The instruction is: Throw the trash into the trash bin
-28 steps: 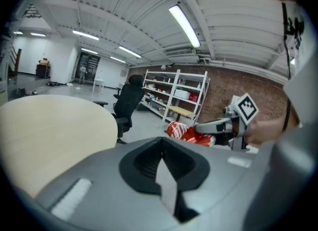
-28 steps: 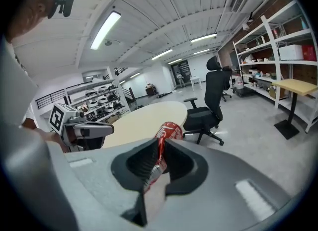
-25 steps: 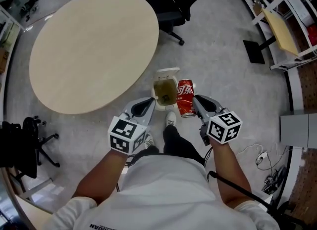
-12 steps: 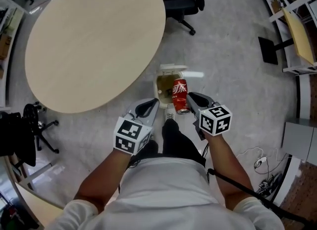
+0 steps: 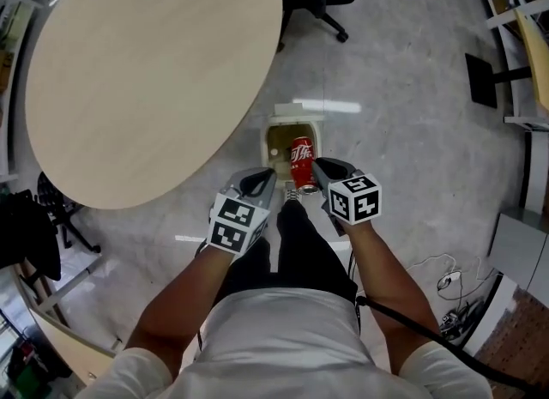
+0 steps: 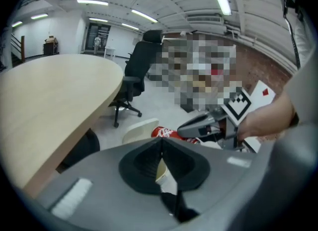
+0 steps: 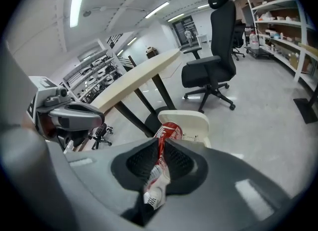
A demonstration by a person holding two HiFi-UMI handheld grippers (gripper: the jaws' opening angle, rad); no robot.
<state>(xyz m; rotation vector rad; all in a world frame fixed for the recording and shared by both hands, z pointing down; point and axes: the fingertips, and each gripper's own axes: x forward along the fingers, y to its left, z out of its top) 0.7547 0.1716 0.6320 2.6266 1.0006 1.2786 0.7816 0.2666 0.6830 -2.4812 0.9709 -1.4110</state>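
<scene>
Red cylindrical metal cola can [image 5: 300,164]: clamped between the jaws of the right hand-held gripper [image 5: 316,167], seen from above over the open mouth of the small cream plastic trash bin [image 5: 268,138], which stands on the grey floor with its lid raised. Left hand-held gripper [image 5: 264,178]: jaws pressed together on nothing, near the bin's left side. Round pale wooden surface [image 5: 146,63]: left of the bin.

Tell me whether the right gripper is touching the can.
Touching. The right gripper is clamped on the can; its own view shows both jaws pressing the can's sides.
</scene>
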